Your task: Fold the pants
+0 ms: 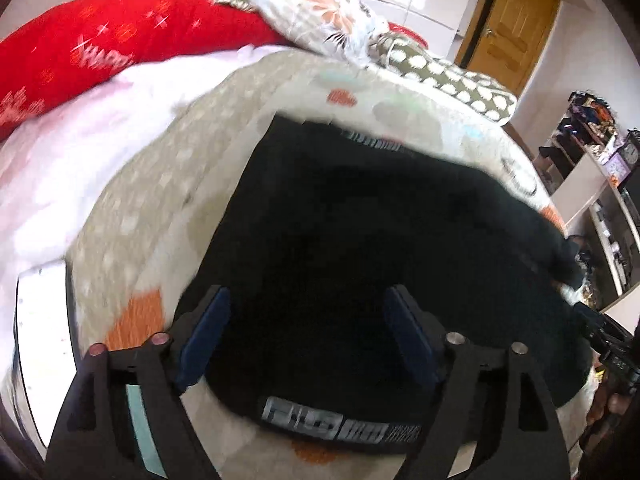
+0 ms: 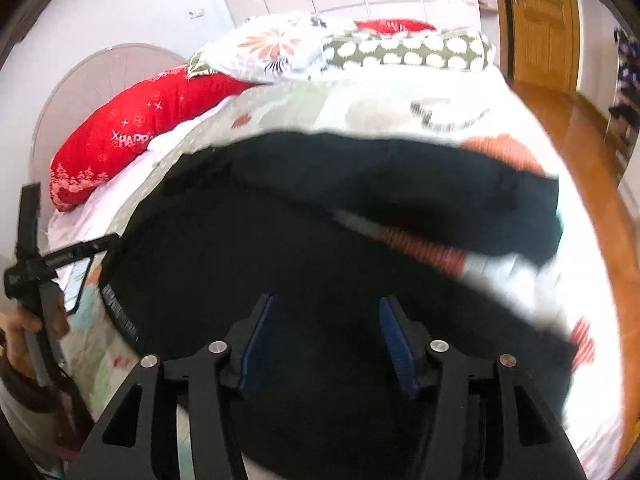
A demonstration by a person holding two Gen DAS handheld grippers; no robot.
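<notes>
Black, soft pants (image 1: 360, 240) are being shown spread limp on the bed (image 1: 160, 184), under the wide, empty left gripper (image 1: 306, 336) and right gripper (image 2: 326, 336), and are best being pinched at the printed waistband (image 1: 340, 424).

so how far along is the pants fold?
Done: black pants lie spread on the patterned bedspread, legs still apart. In hand: nothing; left gripper and right gripper hover open above them. Left: every fold.
</notes>
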